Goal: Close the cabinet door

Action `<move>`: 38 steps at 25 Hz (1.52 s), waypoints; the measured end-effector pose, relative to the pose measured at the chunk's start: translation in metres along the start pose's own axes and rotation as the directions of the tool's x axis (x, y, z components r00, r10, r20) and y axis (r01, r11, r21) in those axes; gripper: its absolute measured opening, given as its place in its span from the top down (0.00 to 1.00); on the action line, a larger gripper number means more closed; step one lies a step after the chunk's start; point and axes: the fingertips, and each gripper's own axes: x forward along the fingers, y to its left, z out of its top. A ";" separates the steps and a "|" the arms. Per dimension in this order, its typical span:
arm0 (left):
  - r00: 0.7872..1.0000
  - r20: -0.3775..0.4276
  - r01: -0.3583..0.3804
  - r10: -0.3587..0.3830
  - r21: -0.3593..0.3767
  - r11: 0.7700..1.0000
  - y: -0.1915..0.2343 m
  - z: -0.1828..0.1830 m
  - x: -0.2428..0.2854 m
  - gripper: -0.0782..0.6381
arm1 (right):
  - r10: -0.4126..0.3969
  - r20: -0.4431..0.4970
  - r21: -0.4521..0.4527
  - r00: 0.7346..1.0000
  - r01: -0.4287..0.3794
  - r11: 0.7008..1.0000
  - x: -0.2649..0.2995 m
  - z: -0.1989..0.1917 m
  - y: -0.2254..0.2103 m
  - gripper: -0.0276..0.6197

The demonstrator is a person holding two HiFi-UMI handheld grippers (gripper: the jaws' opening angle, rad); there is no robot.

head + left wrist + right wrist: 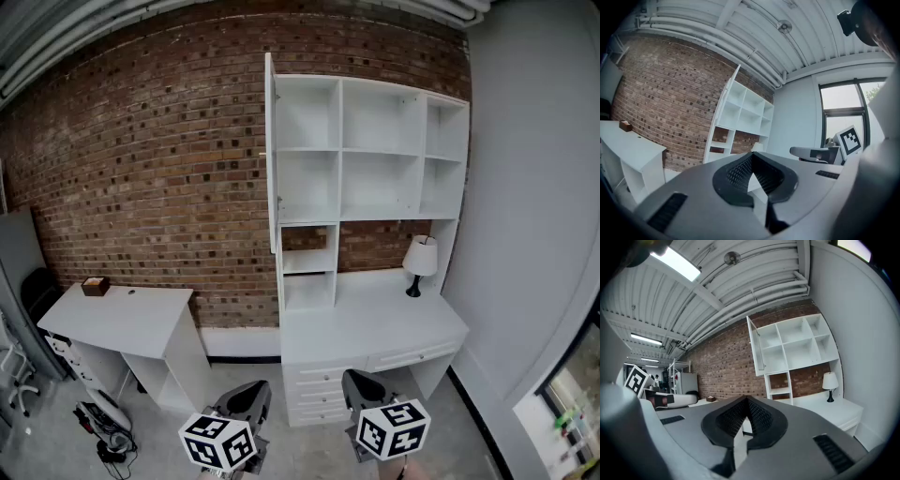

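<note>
Brick wall [141,159] behind a white cabinet [380,155].
The cabinet door [271,155] stands open toward your 12 o'clock. At 6, your left gripper [246,396] and right gripper [360,386] have their jaws pressed together, holding nothing.

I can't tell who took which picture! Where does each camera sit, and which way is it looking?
Head view: on the person's head, looking down at the white cabinet and desk; left tool and right tool show below.
Left gripper view: rides the left tool, looking along its shut jaws at the cabinet; the right tool's marker cube shows.
Right gripper view: rides the right tool, looking along its shut jaws; the left tool's marker cube shows.
Shared: all see the cabinet's open door and brick wall.
</note>
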 end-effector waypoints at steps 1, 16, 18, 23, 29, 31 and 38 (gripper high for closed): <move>1.000 0.001 0.001 -0.001 0.001 1.000 0.000 0.000 -0.001 0.88 | 0.000 0.000 0.000 1.000 0.000 1.000 0.000 0.000 0.001 0.92; 1.000 0.000 0.008 -0.008 0.006 1.000 -0.003 0.002 -0.001 0.88 | 0.007 0.013 0.017 1.000 -0.007 1.000 -0.002 0.001 0.002 0.92; 1.000 -0.002 0.012 -0.012 0.007 1.000 -0.004 0.002 0.000 0.88 | 0.007 0.015 0.016 1.000 -0.007 1.000 -0.002 0.001 0.002 0.92; 1.000 -0.001 0.020 -0.020 0.010 1.000 -0.005 0.004 0.006 0.88 | 0.002 0.015 0.016 1.000 -0.002 1.000 0.000 0.004 -0.002 0.92; 1.000 -0.001 0.019 -0.019 0.010 1.000 -0.007 -0.001 0.018 0.88 | 0.001 0.011 0.019 1.000 -0.001 1.000 0.001 0.000 -0.015 0.92; 1.000 -0.006 0.018 -0.018 0.008 1.000 -0.008 -0.003 0.026 0.88 | 0.001 0.008 0.019 1.000 -0.001 1.000 0.005 0.000 -0.023 0.92; 1.000 -0.003 -0.020 0.020 0.006 1.000 -0.004 0.003 0.065 0.88 | 0.035 -0.002 0.015 0.999 -0.035 0.999 0.032 0.007 -0.056 0.92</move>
